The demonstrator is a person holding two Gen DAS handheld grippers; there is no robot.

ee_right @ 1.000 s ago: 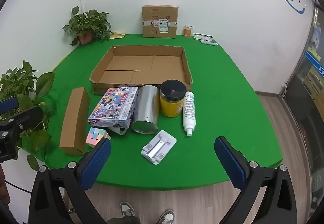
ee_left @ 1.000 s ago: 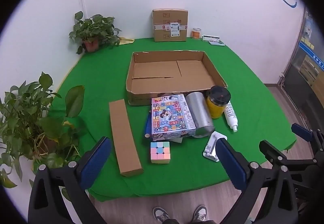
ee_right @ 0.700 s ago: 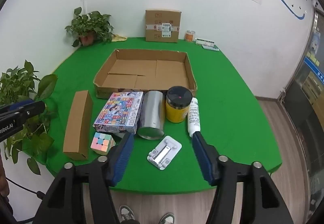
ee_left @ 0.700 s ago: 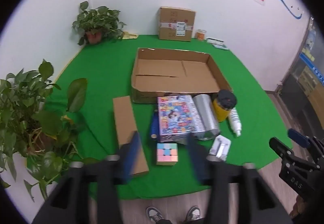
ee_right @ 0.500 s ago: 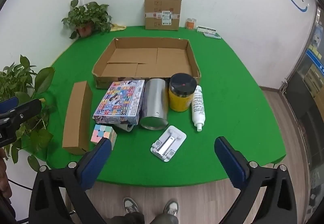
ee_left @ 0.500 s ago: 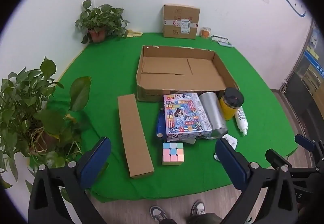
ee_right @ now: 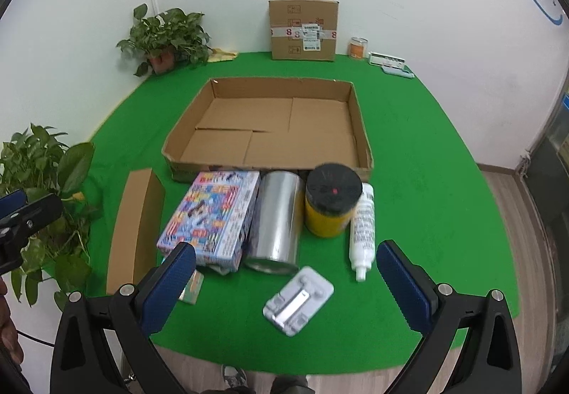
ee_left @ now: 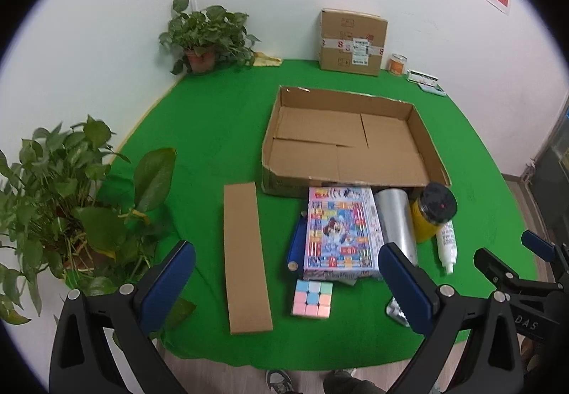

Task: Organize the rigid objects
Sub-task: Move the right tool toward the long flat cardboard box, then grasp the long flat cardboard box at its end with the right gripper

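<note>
Hovering above the table's (ee_left: 220,130) near edge, the left gripper (ee_left: 286,274) and right gripper (ee_right: 284,276) are spread wide, empty; cube (ee_left: 312,298) and metal bracket (ee_right: 298,300) lie between their fingers.

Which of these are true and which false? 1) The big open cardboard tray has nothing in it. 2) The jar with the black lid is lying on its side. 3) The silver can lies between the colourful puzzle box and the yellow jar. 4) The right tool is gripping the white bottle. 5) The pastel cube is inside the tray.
1) True: the cardboard tray holds nothing.
2) False: the yellow jar stands upright, lid on top.
3) True: the silver can lies on its side between the puzzle box and the jar.
4) False: the right tool is open and holds nothing; the white bottle lies on the green cloth.
5) False: the pastel cube sits on the cloth, in front of the puzzle box.
</note>
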